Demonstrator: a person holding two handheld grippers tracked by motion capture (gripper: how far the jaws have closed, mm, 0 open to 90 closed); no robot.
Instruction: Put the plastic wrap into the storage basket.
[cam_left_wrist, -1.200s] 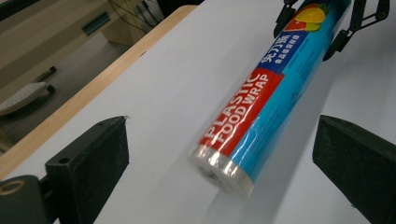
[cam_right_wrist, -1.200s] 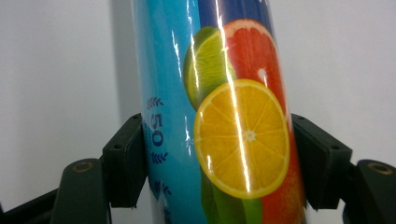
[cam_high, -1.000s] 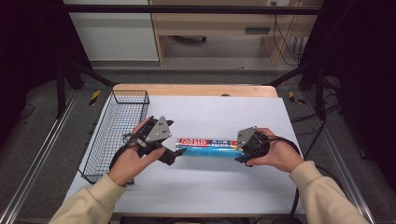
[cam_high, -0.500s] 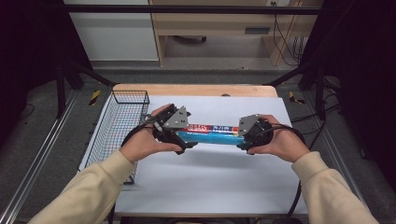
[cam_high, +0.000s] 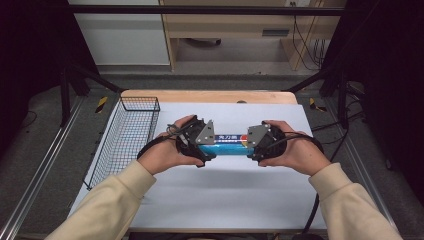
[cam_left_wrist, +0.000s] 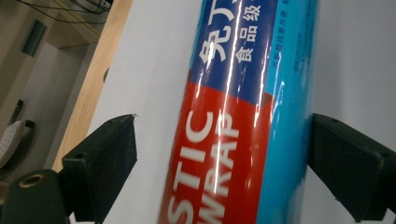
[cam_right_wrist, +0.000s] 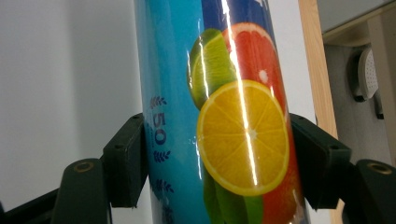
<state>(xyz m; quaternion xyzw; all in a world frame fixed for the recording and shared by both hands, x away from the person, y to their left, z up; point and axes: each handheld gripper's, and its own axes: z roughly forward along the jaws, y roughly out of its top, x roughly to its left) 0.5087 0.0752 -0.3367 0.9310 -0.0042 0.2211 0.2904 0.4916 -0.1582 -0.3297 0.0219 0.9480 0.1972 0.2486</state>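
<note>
Both hands have drawn closer since the earlier frame: left gripper (cam_high: 204, 142) straddles the plastic wrap roll (cam_high: 231, 144) with a gap, right gripper (cam_high: 252, 143) pinches its other end, steadying it lengthwise mid-bench (cam_high: 210, 200) beside the wire basket (cam_high: 125, 140)

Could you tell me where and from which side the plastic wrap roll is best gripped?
Grip the plastic wrap roll near its two ends, jaws across its round body. It lies lengthwise across the table, so each end is open from its own side: left gripper from the left, right gripper from the right. The right jaws already pinch it; the left show a gap.
</note>
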